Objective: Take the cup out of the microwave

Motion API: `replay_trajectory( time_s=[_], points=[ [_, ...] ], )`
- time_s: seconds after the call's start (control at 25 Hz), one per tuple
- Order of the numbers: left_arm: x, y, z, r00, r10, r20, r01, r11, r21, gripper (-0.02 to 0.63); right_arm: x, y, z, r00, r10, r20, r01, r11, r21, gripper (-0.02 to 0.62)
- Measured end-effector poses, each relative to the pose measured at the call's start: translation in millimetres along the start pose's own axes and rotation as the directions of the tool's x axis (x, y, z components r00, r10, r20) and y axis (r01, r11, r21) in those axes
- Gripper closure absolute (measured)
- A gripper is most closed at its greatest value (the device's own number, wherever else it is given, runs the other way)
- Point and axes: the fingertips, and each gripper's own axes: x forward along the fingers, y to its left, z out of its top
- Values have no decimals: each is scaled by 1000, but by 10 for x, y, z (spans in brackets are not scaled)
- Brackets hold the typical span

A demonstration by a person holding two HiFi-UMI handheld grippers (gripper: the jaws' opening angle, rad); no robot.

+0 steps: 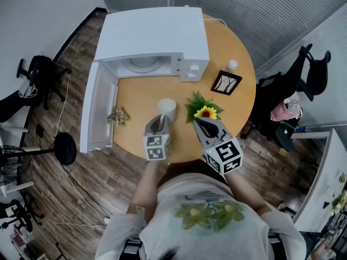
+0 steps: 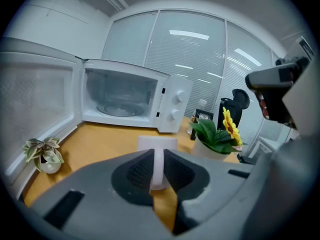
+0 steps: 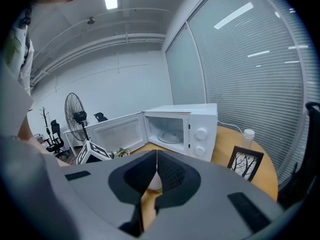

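Observation:
The white cup (image 1: 167, 108) is out on the round wooden table (image 1: 138, 93), in front of the open white microwave (image 1: 154, 37). My left gripper (image 1: 160, 121) is shut on the cup's near wall. In the left gripper view the cup (image 2: 157, 144) has its thin wall pinched between the dark pads, at my left gripper (image 2: 157, 170). Whether its base rests on the table I cannot tell. The microwave (image 2: 127, 99) holds only its glass turntable. My right gripper (image 1: 201, 122) is beside the cup on the right, shut and holding nothing; its jaws meet in the right gripper view (image 3: 156, 165).
The microwave door (image 1: 100, 110) stands swung out over the table's left edge. A small potted plant (image 1: 117, 116) sits by it. A sunflower pot (image 1: 204, 110), a photo frame (image 1: 226, 82) and a small bottle (image 1: 232, 65) stand on the right. Office chairs ring the table.

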Motion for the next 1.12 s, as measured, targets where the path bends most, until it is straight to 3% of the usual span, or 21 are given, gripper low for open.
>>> replay_trajectory(
  time_s=[0.6, 0.84, 1.12],
  points=[
    [-118, -116, -166, 997, 1, -77, 4, 998, 64, 552, -101, 78, -40, 1000, 10, 5, -10, 1000, -3, 577],
    [-122, -171, -395, 990, 0, -141, 14, 995, 100, 552, -138, 126, -94, 1000, 9, 4, -9, 1000, -4, 577],
    [-143, -173, -524, 985, -7, -173, 24, 995, 97, 552, -189, 172, -146, 1000, -3, -1, 3, 1000, -5, 577]
  ],
)
